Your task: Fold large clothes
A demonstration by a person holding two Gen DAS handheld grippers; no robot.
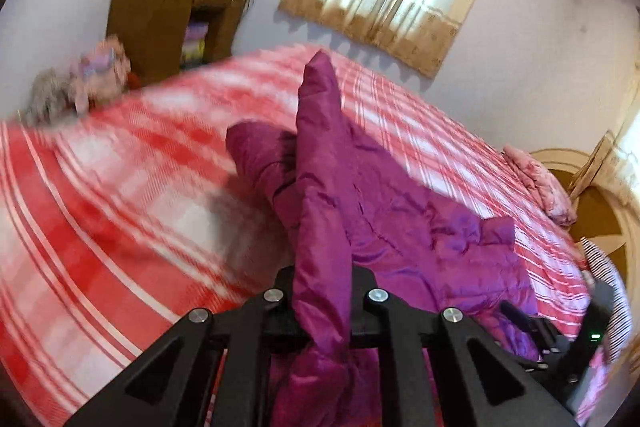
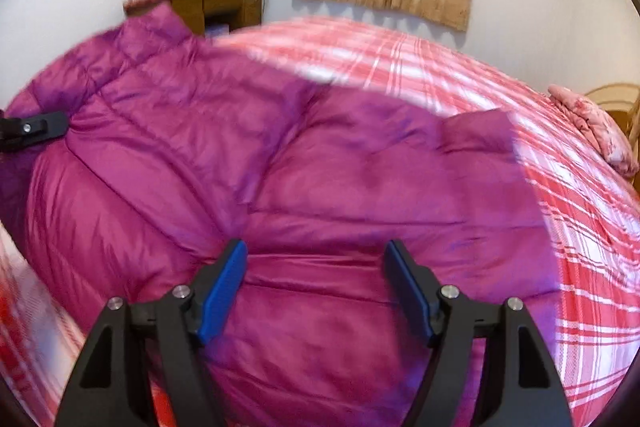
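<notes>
Left gripper (image 1: 322, 291) pinches magenta jacket (image 2: 280, 167); right gripper (image 2: 316, 267) gapes empty above bedspread (image 2: 580, 227).

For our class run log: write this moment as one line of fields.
task: fold large clothes | left gripper: shut on magenta puffer jacket, fold lifted | right gripper: open above jacket | surface: red plaid bed
</notes>
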